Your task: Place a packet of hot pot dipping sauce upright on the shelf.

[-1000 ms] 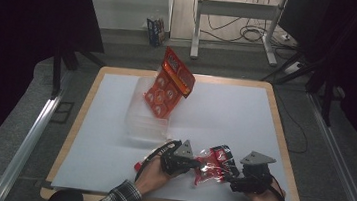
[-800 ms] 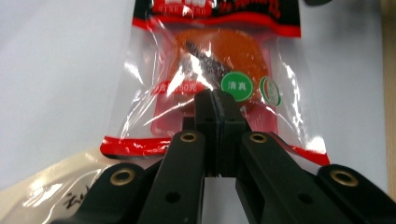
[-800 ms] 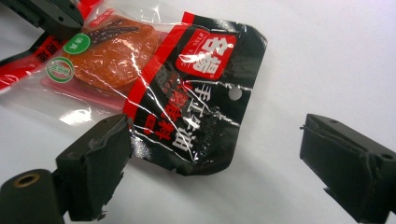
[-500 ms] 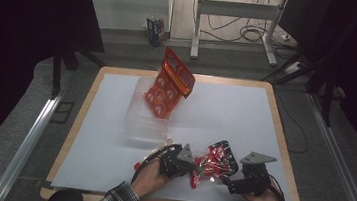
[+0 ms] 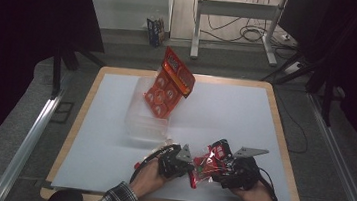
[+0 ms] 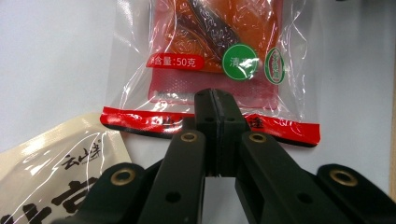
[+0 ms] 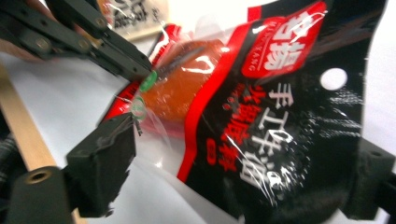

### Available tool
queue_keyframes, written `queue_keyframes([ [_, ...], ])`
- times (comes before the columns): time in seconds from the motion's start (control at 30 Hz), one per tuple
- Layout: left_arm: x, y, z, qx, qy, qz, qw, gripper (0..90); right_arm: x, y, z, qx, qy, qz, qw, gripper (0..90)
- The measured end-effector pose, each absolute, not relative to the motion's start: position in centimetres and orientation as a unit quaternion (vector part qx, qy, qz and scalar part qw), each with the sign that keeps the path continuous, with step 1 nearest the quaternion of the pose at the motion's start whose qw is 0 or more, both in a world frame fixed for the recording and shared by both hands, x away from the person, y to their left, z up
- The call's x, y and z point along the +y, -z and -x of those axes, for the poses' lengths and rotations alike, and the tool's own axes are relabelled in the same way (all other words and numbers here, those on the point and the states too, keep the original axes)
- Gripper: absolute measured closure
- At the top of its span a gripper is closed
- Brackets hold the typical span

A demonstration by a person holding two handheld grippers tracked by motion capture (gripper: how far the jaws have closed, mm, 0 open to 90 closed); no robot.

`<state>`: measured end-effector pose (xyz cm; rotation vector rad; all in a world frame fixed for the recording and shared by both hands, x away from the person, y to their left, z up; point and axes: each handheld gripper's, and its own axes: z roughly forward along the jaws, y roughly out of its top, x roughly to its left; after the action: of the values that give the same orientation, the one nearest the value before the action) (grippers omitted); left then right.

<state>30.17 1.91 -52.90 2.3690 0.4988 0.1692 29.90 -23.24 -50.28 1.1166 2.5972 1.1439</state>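
Left gripper [image 5: 187,166]: jaws are pressed together on the red bottom seam of the snack packet [image 5: 212,160]; the packet is pinned by that edge so it cannot slip.
Beige packet [image 6: 56,172]: is left flat on the table just beside the left gripper, untouched.
Snack packet: is held up between the two grippers, near the table's front edge; clear window and red-black print are seen.
Right gripper [image 7: 243,154]: jaws are set wide on either side of the packet and have just been closing a little; pads [image 7: 100,158] are not seen pressing, so a second hold is judged to be in preparation.
Clear box [image 5: 147,120]: is placed farther back, an orange bag [image 5: 168,85] propped on it.
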Motion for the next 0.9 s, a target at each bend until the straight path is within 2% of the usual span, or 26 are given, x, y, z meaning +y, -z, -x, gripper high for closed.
queue_keyframes([
  [0.13,1.9,52.9,-30.2,0.192,-0.065,-0.914,0.351,90.0,-22.9,50.1,-30.3,0.842,-0.399,-0.363,0.014,19.8],
  [0.2,1.9,52.9,-30.2,0.193,-0.064,-0.914,0.352,90.0,-22.4,50.0,-30.4,0.842,-0.401,-0.36,0.015,21.0],
  [0.37,2.0,52.9,-30.2,0.193,-0.064,-0.913,0.353,90.0,-21.0,49.8,-30.9,0.842,-0.408,-0.353,0.006,33.2],
  [0.4,2.0,52.9,-30.2,0.193,-0.064,-0.913,0.353,90.0,-21.0,49.8,-30.9,0.842,-0.408,-0.353,0.006,33.2],
  [0.43,2.0,52.9,-30.2,0.195,-0.063,-0.913,0.353,90.0,-20.4,49.9,-31.2,0.845,-0.403,-0.351,0.006,41.5],
  [0.47,2.0,52.9,-30.1,0.195,-0.064,-0.913,0.352,90.0,-20.2,50.0,-31.3,0.844,-0.404,-0.351,-0.001,44.6],
  [0.5,2.0,52.9,-30.1,0.195,-0.064,-0.913,0.352,90.0,-20.0,50.0,-31.3,0.844,-0.402,-0.354,0.004,51.5],
  [0.57,2.0,52.9,-30.1,0.194,-0.065,-0.914,0.351,90.0,-20.0,49.8,-31.4,0.842,-0.403,-0.359,0.0,57.8],
  [0.77,2.3,52.5,-29.9,0.19,-0.07,-0.911,0.36,88.8,-20.1,49.5,-31.4,0.83,-0.419,-0.368,-0.014,65.3],
  [0.9,2.6,52.0,-29.7,0.192,-0.07,-0.904,0.375,81.1,-20.1,48.4,-31.3,0.834,-0.428,-0.349,-0.002,69.2],
])
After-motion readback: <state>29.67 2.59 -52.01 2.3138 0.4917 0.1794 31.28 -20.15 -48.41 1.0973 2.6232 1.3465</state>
